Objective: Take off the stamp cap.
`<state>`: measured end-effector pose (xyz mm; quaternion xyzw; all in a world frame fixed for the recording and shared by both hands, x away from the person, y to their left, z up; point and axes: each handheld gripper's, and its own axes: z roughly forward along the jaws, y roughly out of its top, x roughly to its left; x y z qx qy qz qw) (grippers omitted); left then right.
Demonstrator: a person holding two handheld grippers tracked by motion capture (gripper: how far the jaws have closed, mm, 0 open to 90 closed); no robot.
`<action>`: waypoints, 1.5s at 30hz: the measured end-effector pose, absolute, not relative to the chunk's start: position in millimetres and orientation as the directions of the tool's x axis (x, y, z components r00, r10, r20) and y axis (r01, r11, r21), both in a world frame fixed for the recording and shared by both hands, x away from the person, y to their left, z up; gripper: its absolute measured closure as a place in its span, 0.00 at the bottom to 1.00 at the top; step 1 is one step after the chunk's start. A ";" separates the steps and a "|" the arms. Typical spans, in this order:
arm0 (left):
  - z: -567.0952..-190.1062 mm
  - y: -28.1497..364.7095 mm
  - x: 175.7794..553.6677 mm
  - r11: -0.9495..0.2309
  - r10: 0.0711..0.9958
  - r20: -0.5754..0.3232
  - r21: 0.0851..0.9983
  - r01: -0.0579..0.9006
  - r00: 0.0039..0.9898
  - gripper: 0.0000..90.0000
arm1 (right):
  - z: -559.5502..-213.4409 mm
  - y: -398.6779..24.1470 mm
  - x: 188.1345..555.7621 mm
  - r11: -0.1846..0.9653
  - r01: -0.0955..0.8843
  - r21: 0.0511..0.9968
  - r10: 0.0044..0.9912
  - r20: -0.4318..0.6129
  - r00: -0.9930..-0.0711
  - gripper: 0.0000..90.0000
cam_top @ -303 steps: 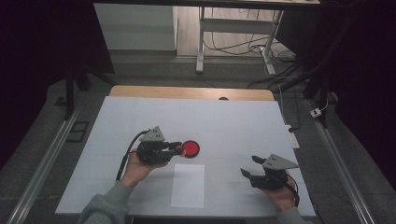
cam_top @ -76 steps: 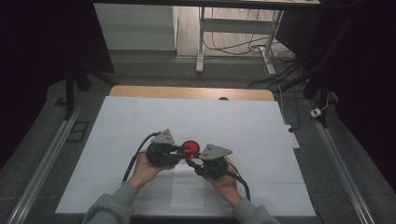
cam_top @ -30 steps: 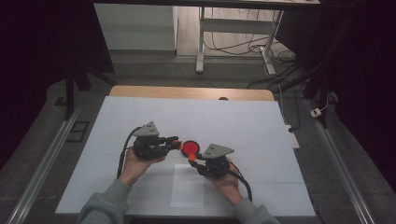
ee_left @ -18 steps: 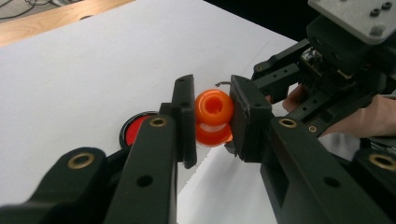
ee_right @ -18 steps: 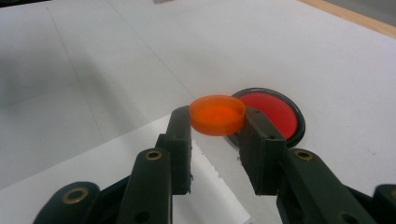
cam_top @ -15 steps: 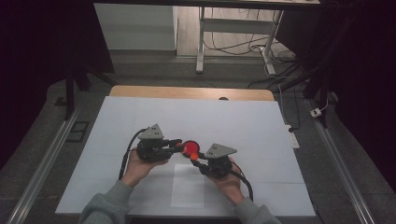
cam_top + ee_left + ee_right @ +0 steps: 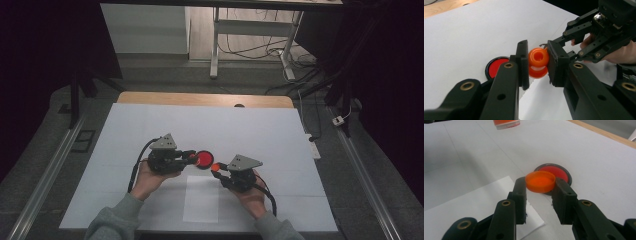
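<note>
Gripping an orange bottle (image 7: pixel 538 62) by its neck, your left gripper (image 7: pixel 190 156) holds it over the white mat (image 7: pixel 260 132). Your right gripper (image 7: pixel 218 169) clamps the orange cap (image 7: pixel 540 181) at its 4 o'clock. A red disc (image 7: pixel 204 159) lies flat on the mat between both grippers.

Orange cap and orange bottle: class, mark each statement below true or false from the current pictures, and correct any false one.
1. The left gripper is shut on the orange bottle. True.
2. The orange cap sits screwed onto the bottle. False: it is off, held between the right gripper jaws.
3. A red disc with a dark rim lies flat on the white table cover. True.
4. The right gripper's jaws stand open with nothing between them. False: they are shut on the orange cap.
5. A white paper sheet lies on the near part of the table. True.
</note>
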<state>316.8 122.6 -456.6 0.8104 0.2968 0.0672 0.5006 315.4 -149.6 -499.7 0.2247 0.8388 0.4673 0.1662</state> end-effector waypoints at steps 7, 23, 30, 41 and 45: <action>-457.1 122.6 317.1 -0.325 0.546 -0.188 0.850 0.414 0.816 0.81 | -499.4 -157.7 313.6 0.457 0.225 0.860 0.541 -0.068 -0.838 0.72; -458.6 122.4 318.3 -0.323 0.546 -0.194 0.849 0.419 0.815 0.81 | -498.8 -179.6 308.3 0.440 0.245 0.864 0.567 -0.056 -0.822 0.72; -458.6 123.3 318.7 -0.321 0.548 -0.196 0.849 0.420 0.813 0.81 | -498.7 -185.4 306.5 0.437 0.249 0.864 0.574 -0.054 -0.817 0.72; -459.2 122.8 319.0 -0.324 0.547 -0.195 0.848 0.421 0.814 0.81 | -499.0 -196.5 303.7 0.435 0.253 0.864 0.585 -0.058 -0.809 0.72; -459.0 123.3 318.9 -0.324 0.547 -0.194 0.848 0.420 0.814 0.81 | -499.2 -202.6 301.9 0.428 0.265 0.864 0.598 -0.051 -0.800 0.72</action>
